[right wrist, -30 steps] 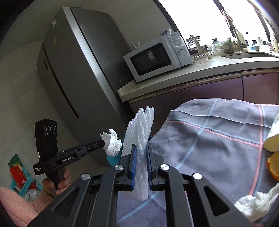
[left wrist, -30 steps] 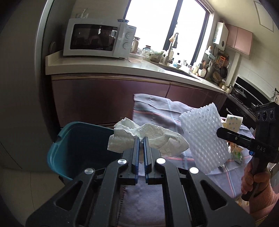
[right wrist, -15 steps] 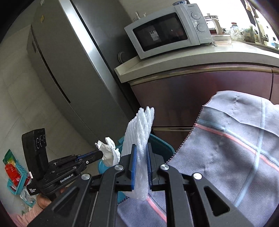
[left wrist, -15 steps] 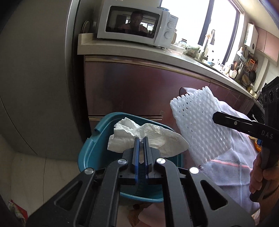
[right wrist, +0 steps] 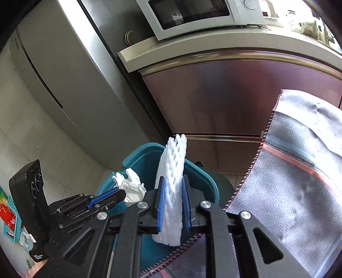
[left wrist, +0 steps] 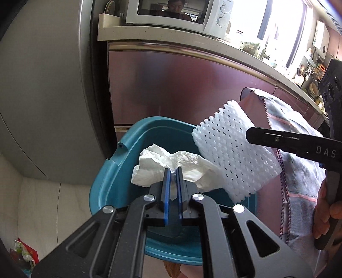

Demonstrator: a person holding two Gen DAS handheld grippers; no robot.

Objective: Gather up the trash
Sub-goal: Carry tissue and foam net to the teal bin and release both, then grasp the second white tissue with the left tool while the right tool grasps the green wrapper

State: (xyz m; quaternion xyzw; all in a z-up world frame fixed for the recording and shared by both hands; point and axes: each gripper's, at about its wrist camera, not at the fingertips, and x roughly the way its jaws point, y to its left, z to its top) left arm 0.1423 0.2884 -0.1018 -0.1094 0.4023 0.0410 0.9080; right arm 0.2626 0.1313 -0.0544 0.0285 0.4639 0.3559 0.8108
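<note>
Beside the fridge (left wrist: 42, 85), above the teal bin (left wrist: 102, 186), both hand-held grippers' jaws are opening around tissue (left wrist: 171, 164) and foam net (right wrist: 173, 171).

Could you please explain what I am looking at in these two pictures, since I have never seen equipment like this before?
There is no robot here: a person holds a handheld two-finger gripper in each hand, and each carries a wide-angle camera that looks along its fingers. One picture comes from the left gripper, the other from the right gripper, so each also shows the other tool from the side. Both are held over a teal bin that stands beside a table draped in a grey tablecloth, in front of kitchen cabinets with a microwave above. The left gripper has a crumpled white tissue between its fingers, the right a white foam fruit net. Both sets of fingers are just opening, apparently to drop the rubbish in.
</note>
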